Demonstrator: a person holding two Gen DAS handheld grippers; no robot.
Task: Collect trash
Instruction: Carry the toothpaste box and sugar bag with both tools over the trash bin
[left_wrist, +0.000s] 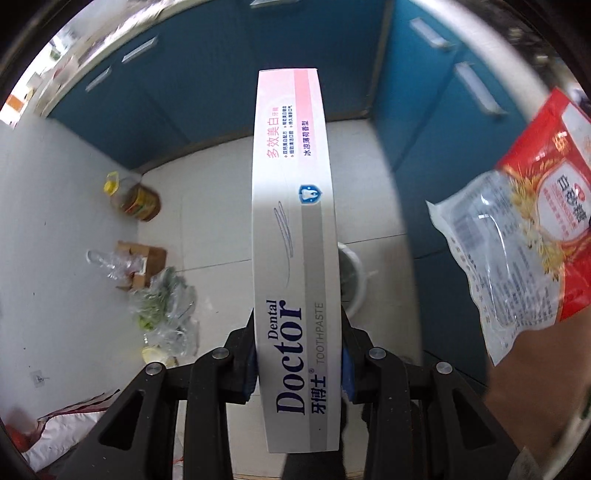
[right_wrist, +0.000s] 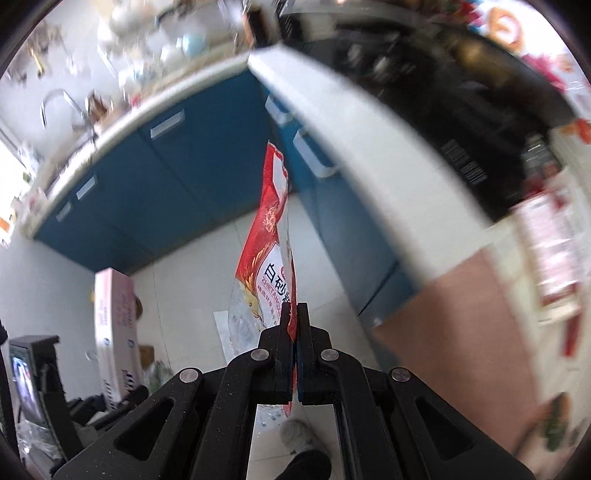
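My left gripper (left_wrist: 298, 334) is shut on a long white and pink toothpaste box (left_wrist: 293, 236) marked "Dental Doctor", held out over the floor. My right gripper (right_wrist: 293, 314) is shut on a red and clear sugar bag (right_wrist: 271, 240), which stands up edge-on between the fingers. The bag also shows at the right of the left wrist view (left_wrist: 524, 229). The toothpaste box and the left gripper show at the lower left of the right wrist view (right_wrist: 114, 332). A white bin (left_wrist: 352, 277) stands on the floor, mostly hidden behind the box.
Blue cabinets (left_wrist: 207, 88) run along the back and right under a white counter (right_wrist: 354, 122). On the tiled floor lie an oil bottle (left_wrist: 136, 197), a cardboard box (left_wrist: 142, 264), plastic bags with greens (left_wrist: 166, 306) and a white sack (left_wrist: 62, 432).
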